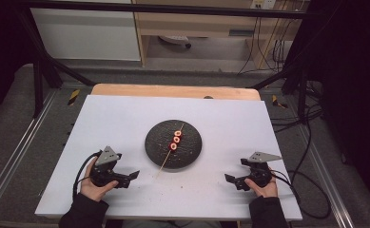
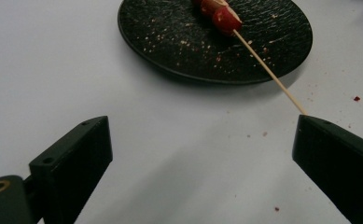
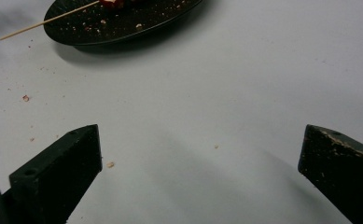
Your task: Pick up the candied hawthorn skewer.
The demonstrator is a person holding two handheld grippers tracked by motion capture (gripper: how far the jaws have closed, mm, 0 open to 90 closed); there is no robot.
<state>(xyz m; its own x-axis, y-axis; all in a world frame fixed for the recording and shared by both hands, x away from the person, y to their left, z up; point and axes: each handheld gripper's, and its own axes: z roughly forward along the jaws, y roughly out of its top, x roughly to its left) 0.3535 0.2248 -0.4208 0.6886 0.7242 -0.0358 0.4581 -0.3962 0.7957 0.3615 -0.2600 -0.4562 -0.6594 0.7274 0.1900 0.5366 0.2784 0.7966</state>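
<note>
Two hands sat at the near edge of the white table (image 1: 125, 114). On the left, the left gripper (image 1: 134, 175) was wide open and held nothing. In the middle, a stick (image 1: 169, 153) with three red fruit slices (image 1: 176, 139) lay across a black plate (image 1: 159, 142). On the right, the right gripper (image 1: 227, 178) was wide open too. It looked like the threading was done, with little left to do.

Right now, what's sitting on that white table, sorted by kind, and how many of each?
Black plate: 1
Wooden skewer: 1
Red fruit pieces on the skewer: 3
Hand-held tools, left tool and right tool: 2
Total: 7
</note>
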